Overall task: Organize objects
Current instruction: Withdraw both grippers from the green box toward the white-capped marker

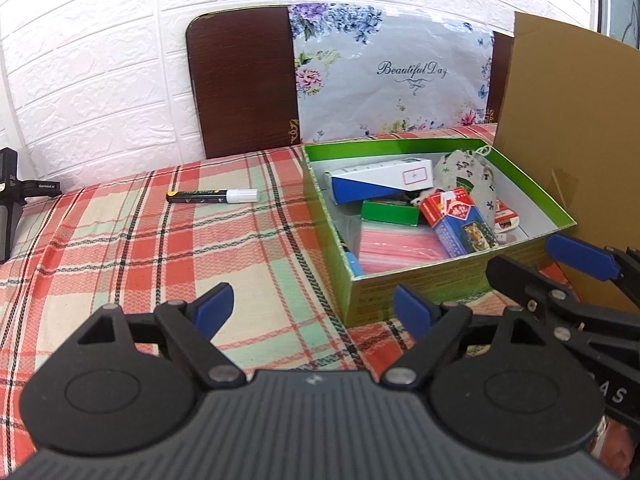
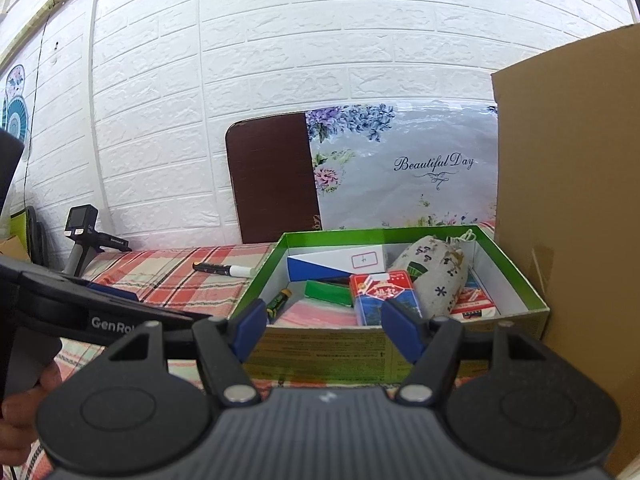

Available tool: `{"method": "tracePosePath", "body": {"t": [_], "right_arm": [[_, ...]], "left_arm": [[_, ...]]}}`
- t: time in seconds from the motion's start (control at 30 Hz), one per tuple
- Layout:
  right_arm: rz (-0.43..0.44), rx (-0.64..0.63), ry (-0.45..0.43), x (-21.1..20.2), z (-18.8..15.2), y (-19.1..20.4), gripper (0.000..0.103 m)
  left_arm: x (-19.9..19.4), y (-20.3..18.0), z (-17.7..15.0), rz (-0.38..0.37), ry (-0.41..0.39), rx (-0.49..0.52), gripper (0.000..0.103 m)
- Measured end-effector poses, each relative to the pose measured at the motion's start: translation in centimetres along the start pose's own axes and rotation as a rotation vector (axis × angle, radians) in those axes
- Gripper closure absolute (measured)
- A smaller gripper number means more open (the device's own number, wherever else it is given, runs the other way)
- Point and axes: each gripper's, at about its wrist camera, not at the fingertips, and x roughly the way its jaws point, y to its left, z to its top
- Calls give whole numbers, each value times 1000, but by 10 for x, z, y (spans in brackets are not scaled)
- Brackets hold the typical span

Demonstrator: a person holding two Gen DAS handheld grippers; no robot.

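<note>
A black marker with a white cap (image 1: 213,196) lies alone on the plaid cloth, left of the green box (image 1: 420,288); it also shows in the right wrist view (image 2: 224,269). The green box (image 2: 320,354) holds a blue-white carton (image 1: 380,184), a green pack (image 1: 390,212), a red-blue card pack (image 1: 460,220), a cloth pouch (image 1: 468,172) and a pink bag (image 1: 396,246). My left gripper (image 1: 314,310) is open and empty, low over the cloth near the box's front left corner. My right gripper (image 2: 324,330) is open and empty, just in front of the box.
A large cardboard sheet (image 1: 568,140) stands right of the box. A brown board with a floral "Beautiful Day" sheet (image 1: 392,76) leans on the white brick wall. A black stand with a device (image 2: 82,236) sits at the far left of the table.
</note>
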Motion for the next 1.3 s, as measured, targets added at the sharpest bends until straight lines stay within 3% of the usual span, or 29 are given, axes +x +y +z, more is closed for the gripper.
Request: {"method": "tracePosePath", "body": {"t": [1.3], "right_arm": [[142, -134, 50, 34, 7, 79, 37]], "left_arm": [[18, 88, -14, 131, 29, -132, 14]]}}
